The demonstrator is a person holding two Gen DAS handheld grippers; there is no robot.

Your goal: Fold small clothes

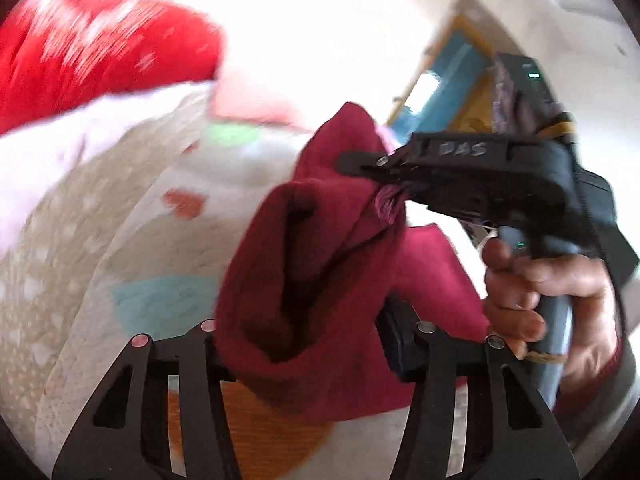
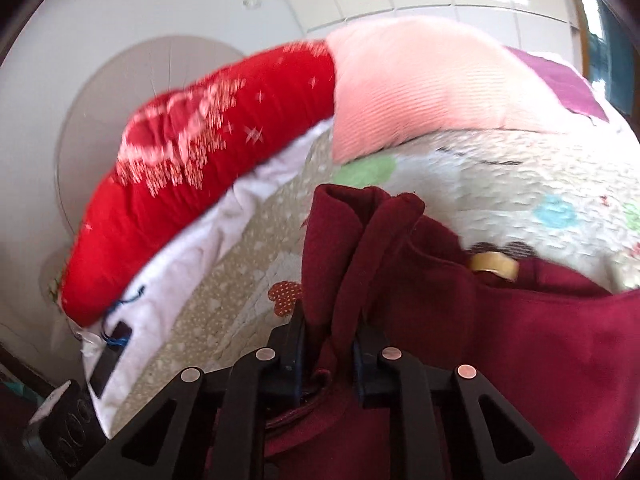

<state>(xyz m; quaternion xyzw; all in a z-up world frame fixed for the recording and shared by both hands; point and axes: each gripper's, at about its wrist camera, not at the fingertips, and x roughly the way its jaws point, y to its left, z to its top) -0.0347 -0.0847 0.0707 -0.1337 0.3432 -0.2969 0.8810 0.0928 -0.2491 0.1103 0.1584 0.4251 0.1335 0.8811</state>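
Note:
A dark red garment [image 1: 320, 240] hangs bunched above the patterned quilt [image 1: 132, 208], held up between both grippers. In the left wrist view my left gripper [image 1: 304, 340] has its two pads pressed on the thick lower bunch of cloth, which fills the gap between them. My right gripper [image 1: 360, 164] comes in from the right, held by a hand [image 1: 532, 292], and pinches the garment's upper edge. In the right wrist view the right gripper [image 2: 330, 340] is shut on a narrow upright fold of the garment [image 2: 500, 340]; the rest drapes to the right.
A red cushion with white pattern [image 2: 208, 168] and a pink pillow [image 2: 420, 80] lie at the far side of the quilt [image 2: 500, 180]. A roll of tape [image 2: 494, 266] peeks over the garment's edge. A dark device [image 2: 108, 356] lies at the quilt's left edge.

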